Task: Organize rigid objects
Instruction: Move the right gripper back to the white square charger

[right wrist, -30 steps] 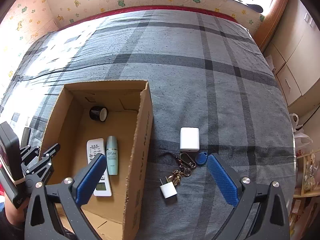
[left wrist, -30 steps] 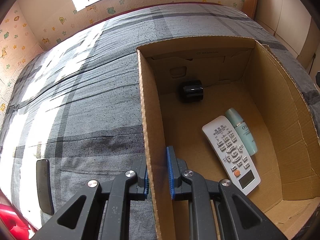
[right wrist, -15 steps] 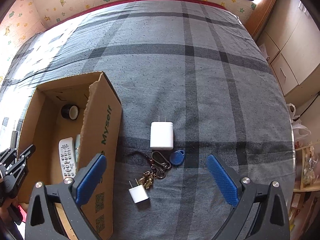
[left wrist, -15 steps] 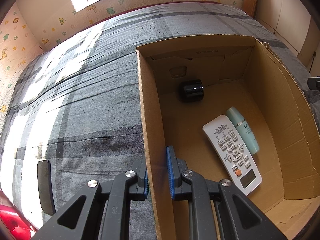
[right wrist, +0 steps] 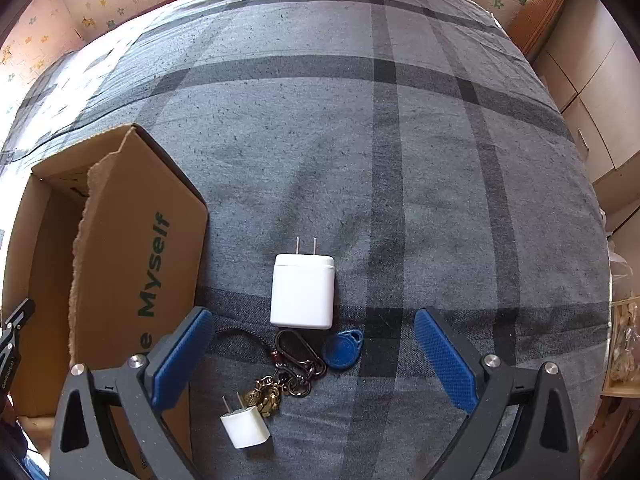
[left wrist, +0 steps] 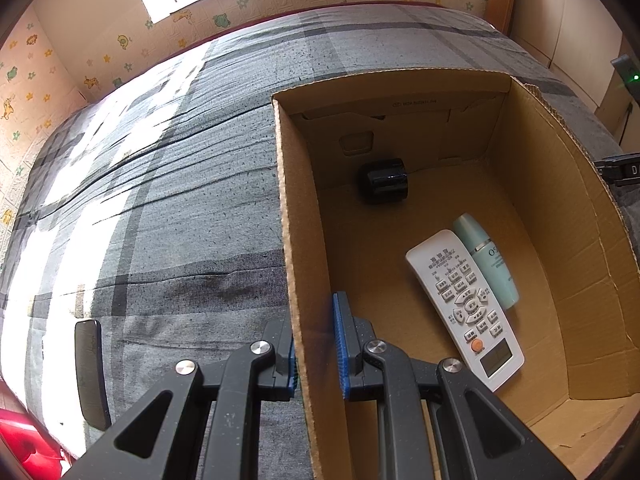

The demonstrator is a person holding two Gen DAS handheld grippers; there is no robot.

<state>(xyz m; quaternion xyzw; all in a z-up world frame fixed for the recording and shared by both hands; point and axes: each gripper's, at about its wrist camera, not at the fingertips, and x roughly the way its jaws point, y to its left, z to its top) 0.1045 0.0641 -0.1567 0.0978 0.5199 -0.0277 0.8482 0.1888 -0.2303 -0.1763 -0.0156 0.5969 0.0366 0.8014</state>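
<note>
My left gripper (left wrist: 316, 344) is shut on the left wall of the cardboard box (left wrist: 298, 280), one pad on each side. Inside the box lie a white remote (left wrist: 466, 308), a pale green bottle (left wrist: 486, 260) and a black cylinder (left wrist: 384, 180). My right gripper (right wrist: 312, 360) is open and low over the bedspread. Between its fingers lie a large white charger (right wrist: 302, 290), a key ring with a blue tag (right wrist: 342, 348) and a small white plug (right wrist: 245, 426). The box (right wrist: 132, 256) stands just left of them.
Everything rests on a grey plaid bedspread (right wrist: 360, 120). A black phone (left wrist: 90, 372) lies near the bed's left edge. Cabinets (right wrist: 592, 92) stand to the right of the bed, a patterned padded wall (left wrist: 120, 44) at the far end.
My right gripper has moved right and down, closer to the large charger and keys, staying open. The left gripper keeps its hold on the box wall without moving.
</note>
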